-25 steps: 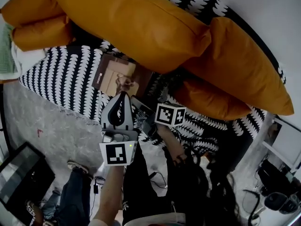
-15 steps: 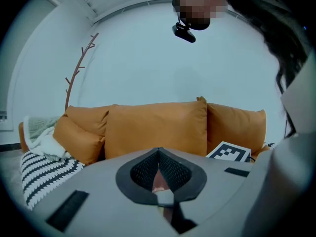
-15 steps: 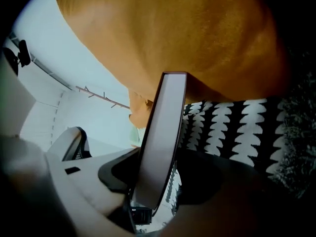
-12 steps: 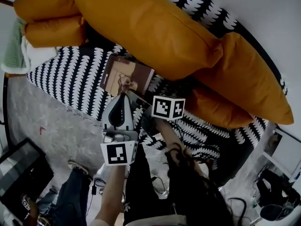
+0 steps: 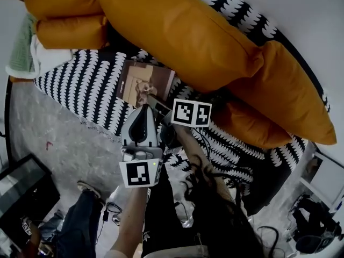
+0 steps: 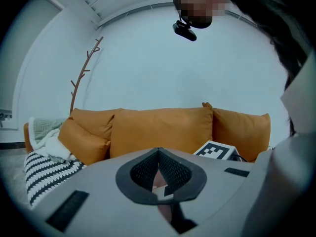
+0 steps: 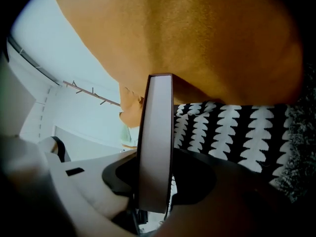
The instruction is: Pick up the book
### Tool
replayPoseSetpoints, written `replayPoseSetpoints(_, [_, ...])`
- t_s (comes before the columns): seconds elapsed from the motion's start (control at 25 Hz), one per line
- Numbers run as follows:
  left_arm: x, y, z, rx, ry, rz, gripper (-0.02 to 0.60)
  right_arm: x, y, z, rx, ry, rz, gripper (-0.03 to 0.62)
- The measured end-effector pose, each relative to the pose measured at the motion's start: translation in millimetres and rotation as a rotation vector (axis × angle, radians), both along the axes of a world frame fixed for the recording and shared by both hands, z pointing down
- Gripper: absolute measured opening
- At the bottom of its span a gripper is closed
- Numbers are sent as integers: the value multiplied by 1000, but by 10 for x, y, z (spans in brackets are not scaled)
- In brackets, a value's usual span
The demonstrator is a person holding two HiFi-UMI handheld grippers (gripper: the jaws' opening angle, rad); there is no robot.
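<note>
At the left, our left gripper (image 5: 143,109) has its jaws pressed together on nothing, its tip just short of the flat brown rectangular book (image 5: 144,82). The book is over the black-and-white patterned fabric sofa seat (image 5: 86,85), in front of the big orange fabric cushions (image 5: 177,36). At the right, our right gripper (image 5: 159,104) has just been closing and clamps the book's near corner.

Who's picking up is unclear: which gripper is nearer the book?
Right. The right gripper has just been closing its jaws on the book; the left gripper, shut and empty, hangs just short of it.
</note>
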State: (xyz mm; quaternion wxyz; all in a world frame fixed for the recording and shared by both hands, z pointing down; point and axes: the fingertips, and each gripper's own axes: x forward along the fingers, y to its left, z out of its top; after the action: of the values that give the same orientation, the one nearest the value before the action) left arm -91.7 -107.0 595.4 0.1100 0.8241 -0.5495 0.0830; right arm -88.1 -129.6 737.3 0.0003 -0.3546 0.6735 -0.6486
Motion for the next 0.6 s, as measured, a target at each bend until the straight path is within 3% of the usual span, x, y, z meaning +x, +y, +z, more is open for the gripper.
replayPoseSetpoints(0.2, [-120,-69,-132,0,-2,-38,8,-31,-89,-317,70,67,-22,156])
replayPoseSetpoints(0.36, [-245,-130,-496,18,8,-91,8,-35,-206,-895,133,37,18,155])
replayPoseSetpoints(0.6, [-325,-411,-1398,157,39,-145,8,143,-688,-2128,385,77,43,153])
